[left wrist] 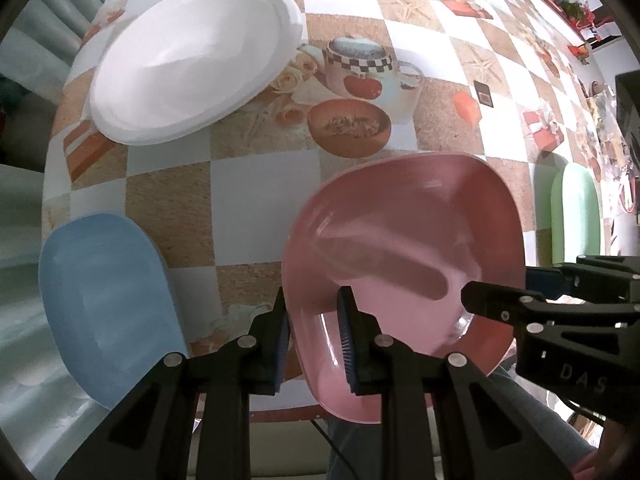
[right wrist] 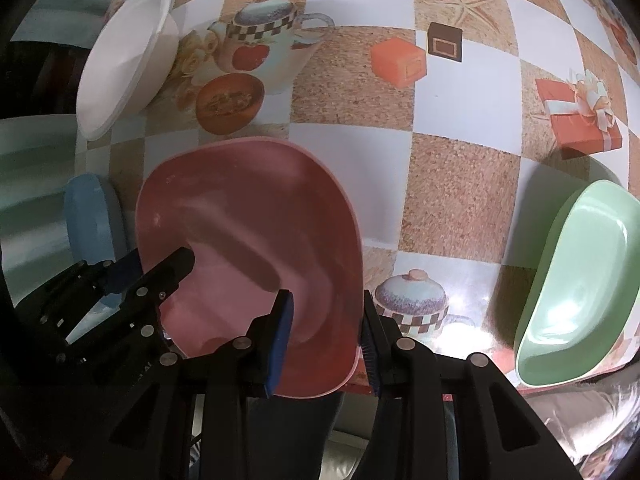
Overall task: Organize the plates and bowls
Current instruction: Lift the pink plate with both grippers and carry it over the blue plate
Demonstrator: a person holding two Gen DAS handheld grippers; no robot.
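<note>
Both tongs point(left wrist: 314, 340) point(right wrist: 328, 344) straddle the pink plate's point(left wrist: 404, 240) rim, unclosed; only the right view shows the green bowl point(right wrist: 580, 300).

Left gripper point(left wrist: 314, 336) at bottom centre, fingers straddling the left rim of the pink plate point(left wrist: 404, 280), gap visible both sides. Right gripper point(left wrist: 500, 300) enters from the right, over the plate's right side. Blue plate point(left wrist: 104, 304) lower left; white plate point(left wrist: 192, 64) upper left on the checkered tablecloth point(left wrist: 260, 184).
</note>
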